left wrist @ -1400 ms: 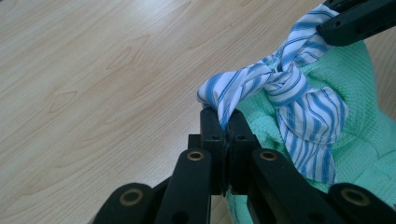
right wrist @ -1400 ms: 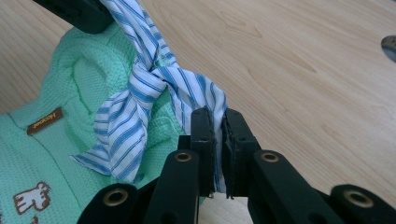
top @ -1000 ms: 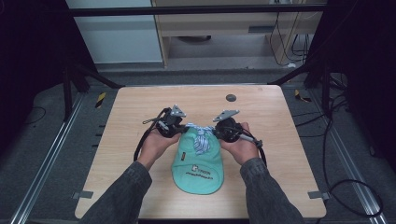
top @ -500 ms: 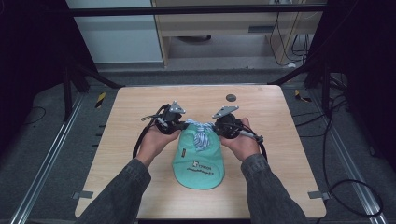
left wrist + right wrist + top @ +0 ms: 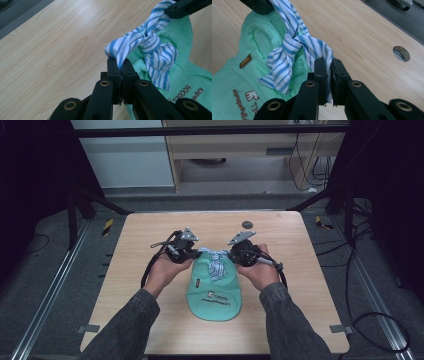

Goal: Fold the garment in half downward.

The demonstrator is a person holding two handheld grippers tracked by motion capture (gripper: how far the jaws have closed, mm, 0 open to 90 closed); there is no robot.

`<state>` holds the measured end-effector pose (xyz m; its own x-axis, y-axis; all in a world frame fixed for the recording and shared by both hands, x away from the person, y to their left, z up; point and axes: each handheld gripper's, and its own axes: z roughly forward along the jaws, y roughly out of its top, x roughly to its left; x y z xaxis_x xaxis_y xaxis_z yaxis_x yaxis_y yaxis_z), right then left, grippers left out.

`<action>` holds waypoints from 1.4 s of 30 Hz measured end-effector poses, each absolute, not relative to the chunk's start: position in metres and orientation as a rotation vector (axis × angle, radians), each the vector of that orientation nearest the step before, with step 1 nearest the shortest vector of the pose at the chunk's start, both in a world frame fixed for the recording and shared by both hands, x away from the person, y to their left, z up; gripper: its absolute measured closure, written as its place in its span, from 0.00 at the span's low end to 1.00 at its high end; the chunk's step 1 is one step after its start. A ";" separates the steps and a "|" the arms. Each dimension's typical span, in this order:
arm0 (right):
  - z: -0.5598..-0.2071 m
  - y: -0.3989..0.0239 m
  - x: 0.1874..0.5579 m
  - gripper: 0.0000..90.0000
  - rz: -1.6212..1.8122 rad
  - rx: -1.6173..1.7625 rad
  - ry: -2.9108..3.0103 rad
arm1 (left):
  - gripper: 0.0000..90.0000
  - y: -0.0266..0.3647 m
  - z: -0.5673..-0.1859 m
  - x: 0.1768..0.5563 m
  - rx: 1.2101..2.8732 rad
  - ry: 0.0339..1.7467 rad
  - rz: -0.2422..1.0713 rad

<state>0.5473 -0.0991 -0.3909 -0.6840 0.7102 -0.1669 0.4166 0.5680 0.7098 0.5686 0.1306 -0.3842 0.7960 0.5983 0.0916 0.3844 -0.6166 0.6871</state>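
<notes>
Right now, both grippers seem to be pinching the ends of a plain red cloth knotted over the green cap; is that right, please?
Not quite: the cloth is white with blue stripes, not plain red, as the left gripper view shows. The left gripper and right gripper do pinch its ends, knotted over the green cap.

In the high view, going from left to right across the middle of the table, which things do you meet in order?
Left gripper → striped cloth, knotted over the green cap → right gripper. Each gripper is shut on one end of the cloth.
</notes>
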 end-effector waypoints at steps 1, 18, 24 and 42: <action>-0.391 -0.099 0.547 0.94 0.907 0.908 2.365 | 0.98 0.131 -0.384 0.569 2.310 0.720 0.410; -0.381 -0.097 0.550 0.94 0.894 0.879 2.364 | 0.98 0.130 -0.373 0.568 2.309 0.712 0.434; -0.376 -0.098 0.551 0.93 0.895 0.876 2.360 | 0.98 0.130 -0.367 0.570 2.314 0.704 0.445; -0.362 -0.097 0.558 0.93 0.891 0.866 2.345 | 0.97 0.128 -0.353 0.575 2.304 0.692 0.482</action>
<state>0.5585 -0.0975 -0.3619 -0.6827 0.7004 -0.2079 0.3854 0.5870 0.7120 0.5746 0.1282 -0.3528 0.7904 0.5944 0.1481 0.3449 -0.6317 0.6942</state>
